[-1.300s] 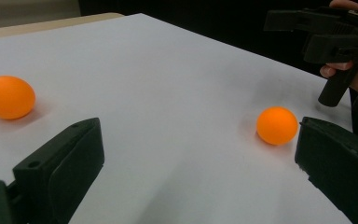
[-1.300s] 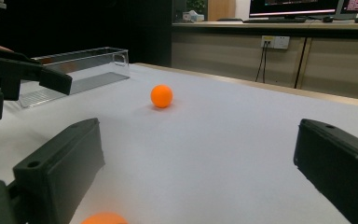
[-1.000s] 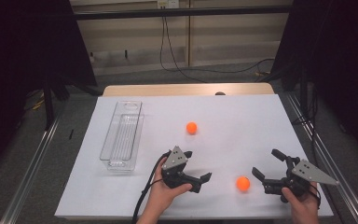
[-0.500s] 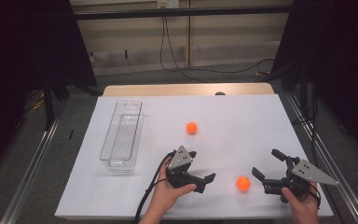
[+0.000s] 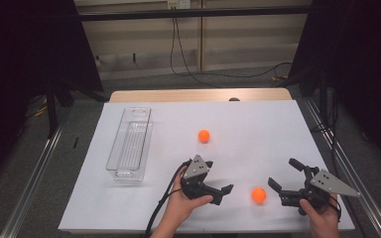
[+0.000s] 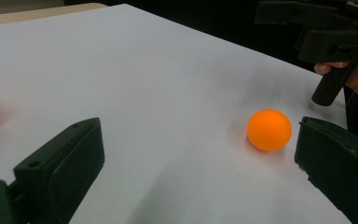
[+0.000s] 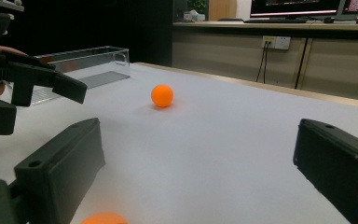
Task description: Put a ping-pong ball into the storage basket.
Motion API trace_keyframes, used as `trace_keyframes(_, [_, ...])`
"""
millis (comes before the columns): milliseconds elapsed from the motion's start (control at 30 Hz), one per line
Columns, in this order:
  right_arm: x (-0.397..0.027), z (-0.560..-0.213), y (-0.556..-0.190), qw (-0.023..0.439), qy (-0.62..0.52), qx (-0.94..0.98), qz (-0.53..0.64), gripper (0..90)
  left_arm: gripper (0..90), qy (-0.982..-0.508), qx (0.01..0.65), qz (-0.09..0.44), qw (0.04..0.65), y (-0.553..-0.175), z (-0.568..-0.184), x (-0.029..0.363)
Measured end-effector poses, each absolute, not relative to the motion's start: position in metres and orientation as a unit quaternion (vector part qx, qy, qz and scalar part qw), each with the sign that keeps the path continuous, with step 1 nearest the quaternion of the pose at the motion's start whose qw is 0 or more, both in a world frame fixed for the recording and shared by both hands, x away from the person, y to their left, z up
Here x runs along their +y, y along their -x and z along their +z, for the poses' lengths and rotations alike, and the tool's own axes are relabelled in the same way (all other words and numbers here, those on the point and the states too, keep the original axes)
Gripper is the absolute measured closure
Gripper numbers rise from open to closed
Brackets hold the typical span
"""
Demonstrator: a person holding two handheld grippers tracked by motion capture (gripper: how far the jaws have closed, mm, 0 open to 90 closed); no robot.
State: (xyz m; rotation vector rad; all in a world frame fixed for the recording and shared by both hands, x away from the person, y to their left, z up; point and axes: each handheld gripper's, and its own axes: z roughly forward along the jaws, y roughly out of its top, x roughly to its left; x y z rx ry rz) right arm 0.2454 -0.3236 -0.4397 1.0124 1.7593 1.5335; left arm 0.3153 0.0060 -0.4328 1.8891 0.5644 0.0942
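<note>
Two open grippers flank the near orange ball [image 5: 258,195] on the white table [image 5: 258,129]; left gripper [image 5: 217,190], jaws spread, should centre on it before closing gently.

Both hand-held tools are black plastic. The left gripper [image 5: 218,191] carries a grey three-cornered plate and trails a black cable. The right gripper [image 5: 284,180] bears a larger grey plate. Each blocky jaw shows a small round hole. Forearms are bare, sleeveless.
</note>
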Motion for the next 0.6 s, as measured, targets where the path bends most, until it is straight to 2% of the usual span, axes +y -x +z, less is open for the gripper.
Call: trace_keyframes(600, [-0.324,-0.440,-0.245,0.295,-0.380,0.661,0.576,1.2,1.6,-0.808,0.226,0.034,0.544,-0.316,-0.436,-0.005])
